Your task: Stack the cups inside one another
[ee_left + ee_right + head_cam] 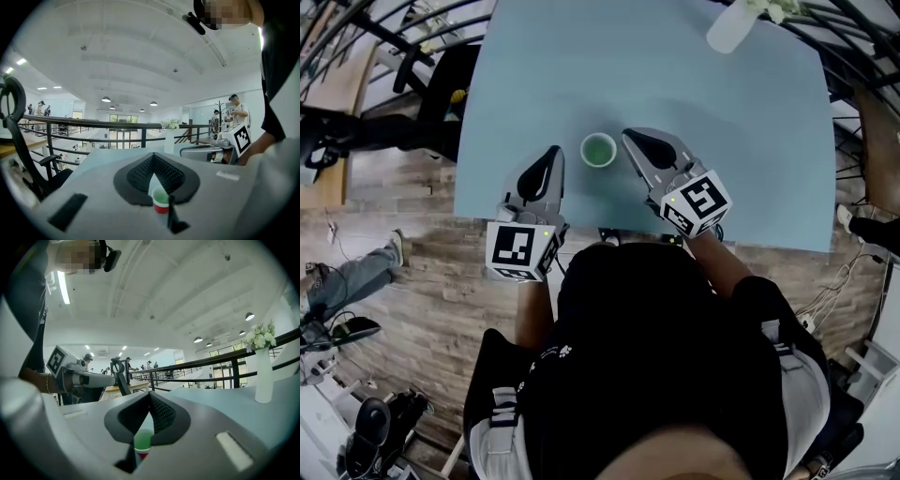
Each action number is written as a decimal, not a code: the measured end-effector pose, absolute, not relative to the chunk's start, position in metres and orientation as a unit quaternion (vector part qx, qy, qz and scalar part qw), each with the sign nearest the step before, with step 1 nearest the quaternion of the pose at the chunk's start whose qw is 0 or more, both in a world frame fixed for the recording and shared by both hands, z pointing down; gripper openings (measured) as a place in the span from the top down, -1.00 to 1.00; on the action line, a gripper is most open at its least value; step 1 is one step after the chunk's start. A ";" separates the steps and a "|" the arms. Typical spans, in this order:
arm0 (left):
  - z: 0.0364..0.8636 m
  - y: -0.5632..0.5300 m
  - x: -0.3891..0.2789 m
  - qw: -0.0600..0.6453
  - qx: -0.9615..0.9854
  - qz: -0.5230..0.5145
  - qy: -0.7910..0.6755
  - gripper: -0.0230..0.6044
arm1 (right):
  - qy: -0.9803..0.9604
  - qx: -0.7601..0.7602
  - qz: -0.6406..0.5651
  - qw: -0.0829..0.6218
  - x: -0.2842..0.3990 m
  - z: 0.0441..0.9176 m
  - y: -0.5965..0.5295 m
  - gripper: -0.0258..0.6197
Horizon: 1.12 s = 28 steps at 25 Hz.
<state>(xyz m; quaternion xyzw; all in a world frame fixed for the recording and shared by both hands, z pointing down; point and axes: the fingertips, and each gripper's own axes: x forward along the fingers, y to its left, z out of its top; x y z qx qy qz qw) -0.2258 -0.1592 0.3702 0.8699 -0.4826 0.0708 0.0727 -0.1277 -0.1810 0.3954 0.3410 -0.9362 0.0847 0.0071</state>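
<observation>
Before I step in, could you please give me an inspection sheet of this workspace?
Surface: light blue table, mostly bare.
Job's things: one cup, green inside and red outside, upright near the front edge; whether others are nested in it cannot be told.
Clutter: white vase with flowers at the far right edge.
Grippers: left gripper and right gripper flank the cup, both shut, neither holding it.
Cables: white cables on the floor at the right.
Surroundings: wood floor, black railing.
</observation>
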 end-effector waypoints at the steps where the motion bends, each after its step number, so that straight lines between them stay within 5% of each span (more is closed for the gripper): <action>1: 0.370 -0.160 -0.226 0.073 0.870 0.071 -0.482 0.96 | -0.936 0.341 0.085 0.006 -0.128 0.394 -0.181 0.90; 28: 0.374 -0.158 -0.225 0.075 0.873 0.074 -0.477 0.96 | -0.938 0.339 0.080 0.000 -0.130 0.388 -0.178 0.90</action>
